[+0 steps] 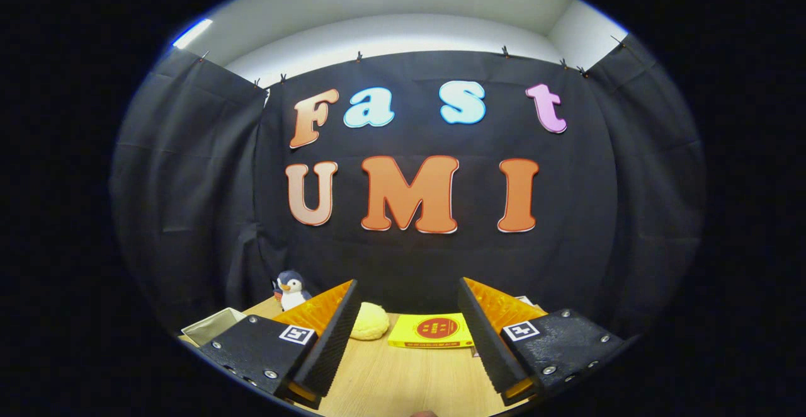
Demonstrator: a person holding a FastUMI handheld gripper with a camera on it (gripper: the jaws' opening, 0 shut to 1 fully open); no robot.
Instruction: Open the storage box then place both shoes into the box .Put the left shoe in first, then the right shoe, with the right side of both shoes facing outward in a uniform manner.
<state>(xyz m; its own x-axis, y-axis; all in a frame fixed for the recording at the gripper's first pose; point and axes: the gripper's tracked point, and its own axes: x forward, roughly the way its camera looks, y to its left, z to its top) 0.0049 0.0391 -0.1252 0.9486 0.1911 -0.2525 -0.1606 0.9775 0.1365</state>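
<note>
Bun (369,325) left of book (432,332) on table (403,379) beyond fingers (334,335), penguin toy (292,290) far left

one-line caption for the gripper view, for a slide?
Open gripper held level over a wooden table, fingers apart on nothing; beyond them a yellow book, pale yellow lump and toy penguin.

Bare table (403,379) between parted tool (409,316) fingers; bun (369,321), book (432,331) beyond.
</note>
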